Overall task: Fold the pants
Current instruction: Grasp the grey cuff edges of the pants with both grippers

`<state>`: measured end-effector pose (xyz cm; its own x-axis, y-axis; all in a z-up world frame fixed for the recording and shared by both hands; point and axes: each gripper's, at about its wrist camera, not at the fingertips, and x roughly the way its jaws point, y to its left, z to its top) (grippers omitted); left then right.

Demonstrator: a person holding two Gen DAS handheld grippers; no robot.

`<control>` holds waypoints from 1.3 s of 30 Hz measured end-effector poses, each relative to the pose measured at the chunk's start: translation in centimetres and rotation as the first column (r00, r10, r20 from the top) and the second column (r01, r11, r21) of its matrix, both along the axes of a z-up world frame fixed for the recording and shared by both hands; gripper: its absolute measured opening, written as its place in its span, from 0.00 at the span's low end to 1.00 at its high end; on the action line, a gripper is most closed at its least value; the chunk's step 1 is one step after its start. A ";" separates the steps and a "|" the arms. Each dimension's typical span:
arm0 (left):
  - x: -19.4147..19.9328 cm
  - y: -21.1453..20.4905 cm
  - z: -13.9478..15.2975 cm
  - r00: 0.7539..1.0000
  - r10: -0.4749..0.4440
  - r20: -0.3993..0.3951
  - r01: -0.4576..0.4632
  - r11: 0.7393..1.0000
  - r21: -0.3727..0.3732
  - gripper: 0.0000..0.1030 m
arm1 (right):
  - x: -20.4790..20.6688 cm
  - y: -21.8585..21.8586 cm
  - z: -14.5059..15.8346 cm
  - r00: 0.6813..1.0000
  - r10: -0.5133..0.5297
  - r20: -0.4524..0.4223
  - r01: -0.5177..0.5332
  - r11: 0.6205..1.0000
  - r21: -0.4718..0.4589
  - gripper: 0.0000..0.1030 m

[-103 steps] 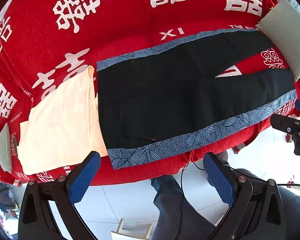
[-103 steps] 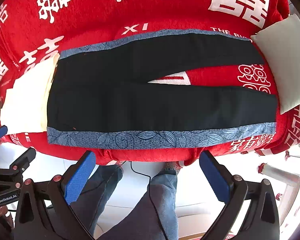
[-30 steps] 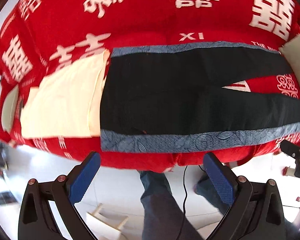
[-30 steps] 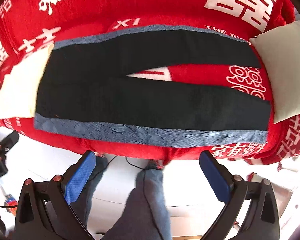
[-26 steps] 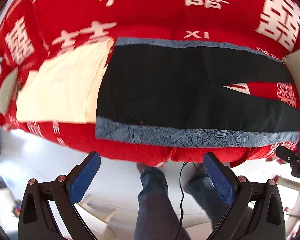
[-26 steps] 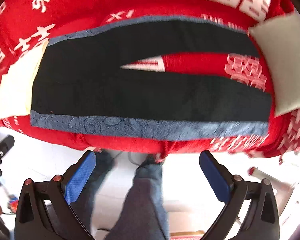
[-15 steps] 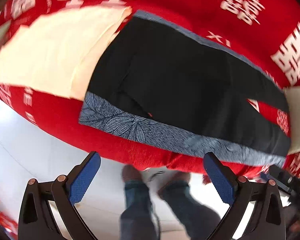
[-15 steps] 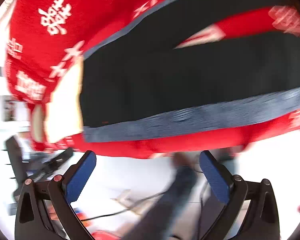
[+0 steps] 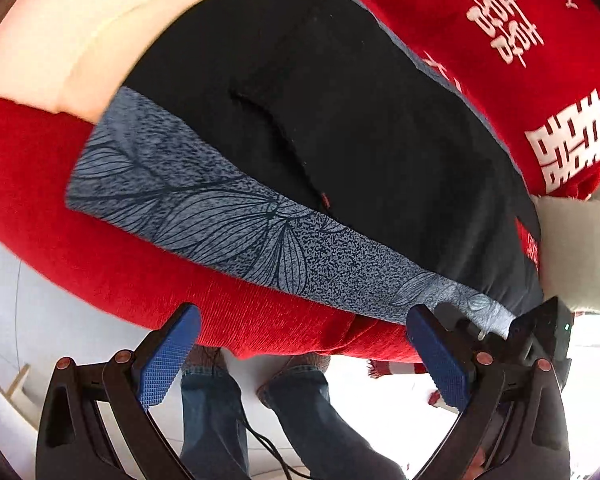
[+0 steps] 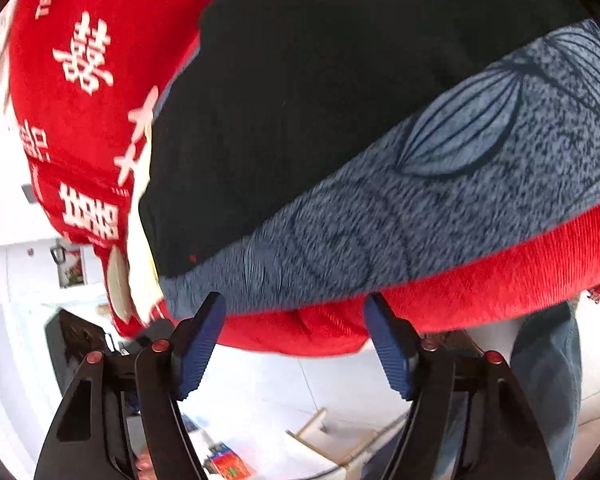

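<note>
pants (image 9: pixel 360 128): black, blue-grey leaf-print stripe | sofa cover (image 9: pixel 512 0): red, white characters | cloth (image 9: pixel 60 40): cream

Floor (image 9: pixel 60 312) open; legs (image 9: pixel 216 412) under sofa edge (image 9: pixel 236 320).

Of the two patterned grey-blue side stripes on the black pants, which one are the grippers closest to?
The leaf-printed grey-blue stripe along the front edge of the red cover, just above both open grippers. The other stripe runs along the pants' far side.
</note>
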<state>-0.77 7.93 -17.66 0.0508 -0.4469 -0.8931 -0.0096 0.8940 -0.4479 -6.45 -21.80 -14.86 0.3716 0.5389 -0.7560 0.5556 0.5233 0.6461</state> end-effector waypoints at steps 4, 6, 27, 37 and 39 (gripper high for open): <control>0.6 -0.4 -0.8 1.000 0.011 -0.016 -0.012 0.999 -0.049 1.00 | 0.6 -1.4 -0.4 0.996 -0.088 -0.007 0.088 0.994 0.068 0.24; 0.9 -0.6 -0.9 0.999 0.026 -0.023 -0.028 0.997 -0.074 1.00 | 0.9 -2.1 0.2 0.993 -0.118 0.006 0.116 0.988 0.099 0.13; 6.5 -0.5 0.8 0.987 0.158 -0.040 -0.163 0.963 -0.213 0.23 | -0.7 -4.7 1.8 0.987 -0.121 0.108 0.109 0.988 0.108 0.41; 7.8 -1.5 3.6 1.000 0.024 -0.003 -0.024 0.985 -0.169 0.23 | -6.1 -9.1 -2.5 0.877 -0.465 0.120 0.395 0.841 0.369 0.47; 8.0 -1.5 3.7 1.000 0.014 -0.008 -0.015 0.987 -0.159 0.23 | -6.8 -10.0 -2.6 0.834 -0.544 0.096 0.465 0.785 0.409 0.26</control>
